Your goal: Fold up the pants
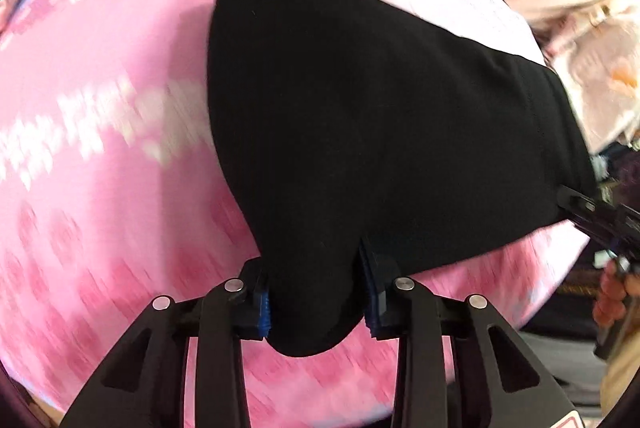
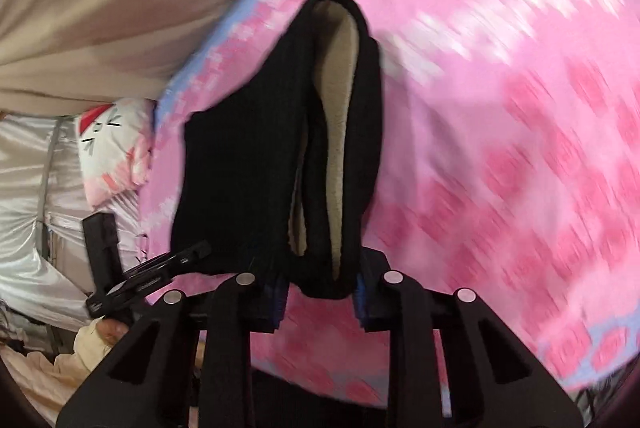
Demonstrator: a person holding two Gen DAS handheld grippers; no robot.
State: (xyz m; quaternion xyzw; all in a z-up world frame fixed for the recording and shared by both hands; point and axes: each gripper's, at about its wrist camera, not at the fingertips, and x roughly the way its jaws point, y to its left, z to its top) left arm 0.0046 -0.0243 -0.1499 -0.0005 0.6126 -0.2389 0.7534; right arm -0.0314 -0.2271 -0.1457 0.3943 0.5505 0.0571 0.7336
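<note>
I've got both grippers clenched on the black pants [image 1: 380,116]: left gripper [image 1: 318,302] and right gripper [image 2: 320,294] each pinch a near edge, over the pink blanket [image 1: 100,188].

Left gripper [image 1: 318,302] and right gripper [image 2: 320,298] angled downward, jaws apparently clamped on black cloth.
</note>
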